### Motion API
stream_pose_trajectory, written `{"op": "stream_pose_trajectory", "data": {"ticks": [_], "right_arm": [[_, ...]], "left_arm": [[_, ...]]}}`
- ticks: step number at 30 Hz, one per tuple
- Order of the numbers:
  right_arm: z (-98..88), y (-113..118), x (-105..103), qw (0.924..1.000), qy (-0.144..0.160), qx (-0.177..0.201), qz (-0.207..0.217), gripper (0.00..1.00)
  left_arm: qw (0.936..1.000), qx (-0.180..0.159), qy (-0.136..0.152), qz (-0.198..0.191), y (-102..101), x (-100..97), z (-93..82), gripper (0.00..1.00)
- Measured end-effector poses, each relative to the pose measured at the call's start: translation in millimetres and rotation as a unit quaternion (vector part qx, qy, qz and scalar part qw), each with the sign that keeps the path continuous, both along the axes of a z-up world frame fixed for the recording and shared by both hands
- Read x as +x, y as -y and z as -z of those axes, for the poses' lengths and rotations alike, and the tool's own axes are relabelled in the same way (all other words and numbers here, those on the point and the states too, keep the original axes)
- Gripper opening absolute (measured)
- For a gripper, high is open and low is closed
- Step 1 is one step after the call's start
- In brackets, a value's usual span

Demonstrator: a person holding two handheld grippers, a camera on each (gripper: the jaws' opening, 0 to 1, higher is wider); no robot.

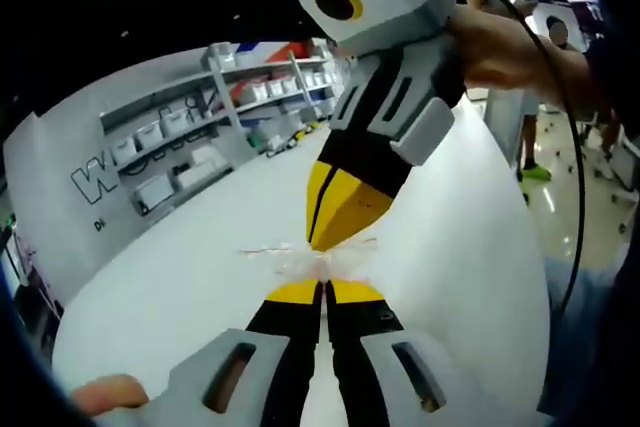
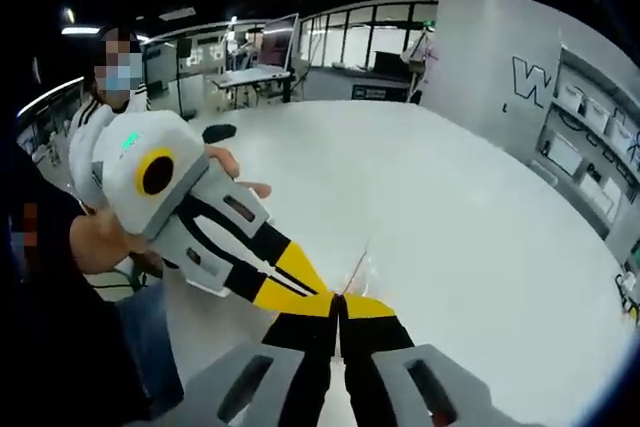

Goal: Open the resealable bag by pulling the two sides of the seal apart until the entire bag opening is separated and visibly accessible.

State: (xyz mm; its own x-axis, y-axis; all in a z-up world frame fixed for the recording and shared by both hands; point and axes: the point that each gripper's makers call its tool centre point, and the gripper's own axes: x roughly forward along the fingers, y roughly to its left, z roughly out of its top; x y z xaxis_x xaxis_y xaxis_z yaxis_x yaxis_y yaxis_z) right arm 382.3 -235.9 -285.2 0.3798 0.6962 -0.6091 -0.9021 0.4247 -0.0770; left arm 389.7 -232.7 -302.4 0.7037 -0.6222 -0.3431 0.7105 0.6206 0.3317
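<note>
The resealable bag [image 1: 318,262] is clear, thin and crinkled, bunched into a small glinting wad with its top edge stretched into a fine line to either side, and it hangs in the air above the white desk [image 1: 180,267], pinched between the two grippers, which meet tip to tip. In the left gripper view the left gripper [image 1: 326,290] rises from below with its yellow-tipped jaws pressed together on the bag's lower edge, while the right gripper [image 1: 335,227] comes down from above, its jaws clenched on the upper edge. In the right gripper view the bag shows only as a thin gleaming sliver [image 2: 355,269] just above the meeting tips; the right gripper [image 2: 338,304] has its jaws tight together there, and the left gripper [image 2: 318,295] reaches in from the left, held in a person's hand [image 2: 232,175]. Whether the seal has parted is too small to tell. Beyond the far edge of the desk stand shelves [image 1: 190,137] stocked with white bins [image 1: 150,132].
</note>
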Motion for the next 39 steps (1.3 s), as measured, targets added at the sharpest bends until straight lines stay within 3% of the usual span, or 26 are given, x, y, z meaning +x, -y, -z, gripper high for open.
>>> {"op": "stream_pose_trajectory", "data": {"ticks": [12, 16, 19, 30, 36, 39], "right_arm": [[-5.7, 5.1, 6.0, 0.9927, -0.077, 0.087, 0.035, 0.00], [-5.1, 6.1, 4.7, 0.9940, -0.062, 0.088, 0.020, 0.00], [-4.5, 5.5, 2.6, 0.9925, -0.075, 0.095, 0.020, 0.13], [7.2, 3.6, -3.2, 0.9916, -0.097, 0.084, 0.017, 0.01], [12.0, 2.0, -7.2, 0.9920, -0.101, 0.075, 0.011, 0.03], [10.1, 3.4, -4.1, 0.9930, -0.088, 0.076, 0.014, 0.07]], "left_arm": [[1.0000, 0.002, -0.002, -0.002, -1.7, 0.8, 1.7, 0.03], [1.0000, 0.002, -0.001, -0.001, -1.2, 1.1, 1.9, 0.03], [1.0000, 0.002, 0.000, 0.000, -0.2, 1.1, 1.9, 0.03], [1.0000, 0.003, 0.003, 0.002, 1.4, 0.5, 3.0, 0.03], [1.0000, 0.005, 0.003, 0.002, 1.7, 0.6, 4.0, 0.03], [1.0000, 0.006, 0.002, 0.003, 1.7, 0.8, 4.7, 0.03]]}}
